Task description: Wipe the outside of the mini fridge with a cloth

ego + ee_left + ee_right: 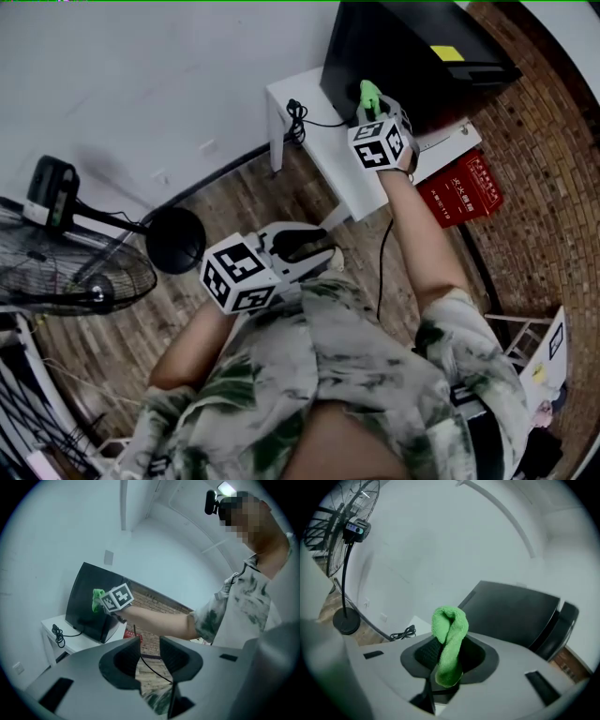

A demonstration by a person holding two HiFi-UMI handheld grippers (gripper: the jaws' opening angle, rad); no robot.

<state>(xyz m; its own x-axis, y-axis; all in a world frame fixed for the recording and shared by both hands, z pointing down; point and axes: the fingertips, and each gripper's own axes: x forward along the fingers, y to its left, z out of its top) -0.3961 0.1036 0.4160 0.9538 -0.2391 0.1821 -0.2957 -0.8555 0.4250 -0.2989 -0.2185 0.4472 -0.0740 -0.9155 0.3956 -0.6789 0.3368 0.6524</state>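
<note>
Mini fridge (403, 56): black, stands on the white worktop (309, 141) against the wall, door shut. A black cable (298, 117) lies coiled on the worktop just beside it.

Cloth (449, 634): green, folded into a thick wad, sticking up out of the right gripper (447, 656). The fingers are clamped on its lower part and the free end points at the fridge's dark side panel.

Head view: the right arm is stretched out and the cloth sits at the fridge's lower near edge. Touching or just short of it, I cannot tell; the right gripper view suggests a small gap.

Left gripper (150, 656): fingers spread, nothing between them. It is held close to the person's torso, well apart from the fridge, and takes no part.

Progress (judgement):
- Cloth in hand and brought to the fridge: done.
- Wiping: at its start at best. No streaks, damp patches or cleaned bands show on any panel.
- Left to do: near side, front door, top, far side.

Surroundings: standing fan (75, 272) on the wooden floor at left, red box (459, 192) beside the worktop.
</note>
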